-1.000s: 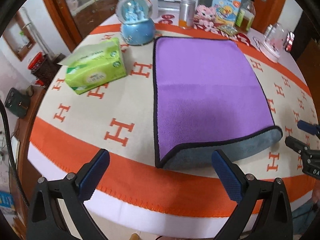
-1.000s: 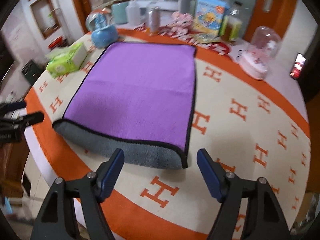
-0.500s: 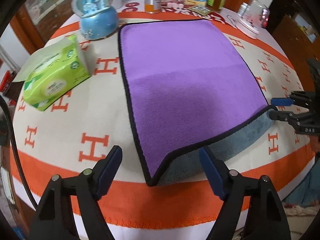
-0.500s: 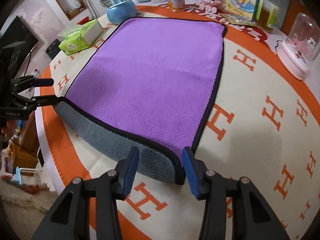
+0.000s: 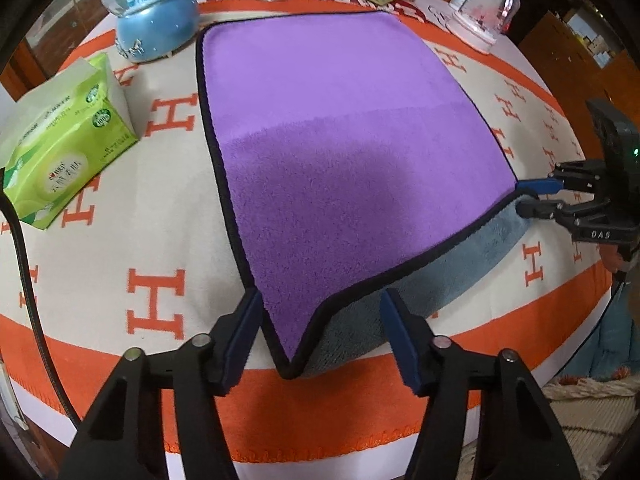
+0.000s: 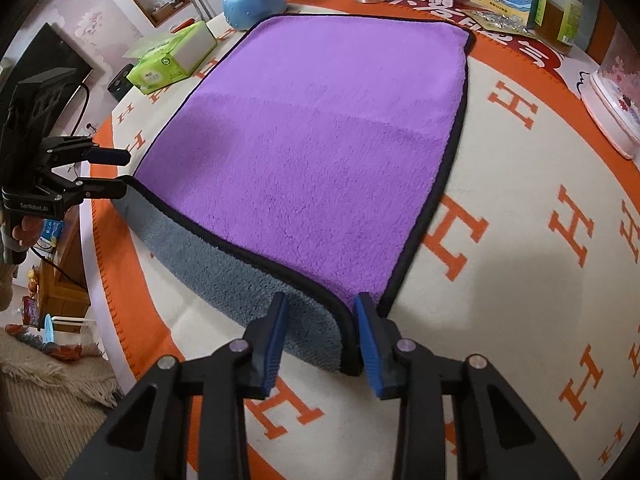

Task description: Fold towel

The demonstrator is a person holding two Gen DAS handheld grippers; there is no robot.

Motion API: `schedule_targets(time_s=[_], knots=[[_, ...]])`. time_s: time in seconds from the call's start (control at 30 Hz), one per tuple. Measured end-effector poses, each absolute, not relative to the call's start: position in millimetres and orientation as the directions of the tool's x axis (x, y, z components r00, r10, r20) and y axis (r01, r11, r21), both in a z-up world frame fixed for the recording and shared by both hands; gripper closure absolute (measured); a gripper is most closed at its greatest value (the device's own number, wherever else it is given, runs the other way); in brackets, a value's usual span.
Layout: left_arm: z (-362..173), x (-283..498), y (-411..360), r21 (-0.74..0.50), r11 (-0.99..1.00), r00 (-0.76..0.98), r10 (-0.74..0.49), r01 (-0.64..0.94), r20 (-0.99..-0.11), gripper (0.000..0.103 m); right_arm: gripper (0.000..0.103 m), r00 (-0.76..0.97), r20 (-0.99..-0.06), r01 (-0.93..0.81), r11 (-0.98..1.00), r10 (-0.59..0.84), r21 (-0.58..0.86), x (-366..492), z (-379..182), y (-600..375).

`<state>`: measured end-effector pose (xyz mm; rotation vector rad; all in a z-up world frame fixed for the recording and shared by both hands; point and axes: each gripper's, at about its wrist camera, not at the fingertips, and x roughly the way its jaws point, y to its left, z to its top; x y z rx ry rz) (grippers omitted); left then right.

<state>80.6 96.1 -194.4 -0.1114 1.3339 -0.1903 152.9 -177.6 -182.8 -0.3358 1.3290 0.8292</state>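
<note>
Towel [image 5: 352, 152], purple face up with its grey underside curling at the near edge, lies flat on the orange-patterned tablecloth [image 6: 520, 240]; left gripper [image 5: 320, 336] and right gripper [image 6: 320, 332], jaws apart, straddle its two near corners, positioned for a simultaneous pinch.

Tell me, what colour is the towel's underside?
Grey underside, purple on top; clearest in the right wrist view.

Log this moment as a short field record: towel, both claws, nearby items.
towel: purple towel, grey underside, lying on the table, near edge turned up
left claw: open, straddling near-left corner
right claw: open, straddling near-right corner
surface: orange-and-cream H-pattern tablecloth
nearby: green tissue pack, blue snow globe
</note>
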Motion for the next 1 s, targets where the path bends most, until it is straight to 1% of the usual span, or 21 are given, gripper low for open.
schedule_targets(time_s=[0.03,0.1,0.17,0.3,0.33,0.37,0.47,0.63,0.8,1.0], knots=[[-196.1,80.3,96.0,-0.193,0.978,0.213,-0.205,0.077,-0.955,0.052,0.074,0.013,-0.941,-0.696,0.678,0.34,0.236,153.1,-182.7,-177.7],[-199.8,80.6,95.3,-0.197,0.977,0.195,-0.209,0.078,-0.958,0.056,0.077,0.011,-0.94,-0.697,0.677,0.34,0.237,153.2,-183.0,-178.9],[-201.8,80.8,94.9,-0.205,0.976,0.184,-0.216,0.078,-0.959,0.063,0.08,0.01,-0.941,-0.697,0.677,0.339,0.237,153.3,-182.9,-180.0],[-203.8,80.8,88.4,-0.209,0.973,0.173,-0.223,0.094,-0.959,0.071,0.084,0.01,-0.94,-0.697,0.676,0.342,0.238,152.6,-182.3,-181.8],[-205.0,80.8,86.3,-0.199,0.975,0.166,-0.213,0.099,-0.963,0.077,0.086,0.012,-0.941,-0.699,0.675,0.34,0.235,152.2,-182.3,-182.1],[-206.0,80.4,85.3,-0.192,0.976,0.159,-0.206,0.1,-0.966,0.085,0.088,0.012,-0.941,-0.7,0.675,0.337,0.233,151.6,-182.2,-181.9],[-207.3,78.6,81.6,-0.167,0.981,0.146,-0.18,0.1,-0.973,0.095,0.093,0.022,-0.944,-0.705,0.675,0.329,0.219,149.2,-180.7,-182.1],[-202.6,73.1,69.2,-0.104,0.99,0.164,-0.118,0.091,-0.979,0.097,0.097,0.075,-0.951,-0.709,0.687,0.298,0.16,141.5,-174.3,-179.4],[-187.5,72.5,61.9,-0.027,0.998,0.212,-0.039,0.061,-0.977,0.097,0.098,0.165,-0.951,-0.71,0.701,0.26,0.068,131.5,-160.1,-173.7],[-160.3,75.9,60.4,0.031,1.0,0.291,0.031,-0.003,-0.956,0.097,0.098,0.28,-0.931,-0.679,0.734,0.234,-0.02,130.5,-137.7,-167.6]])
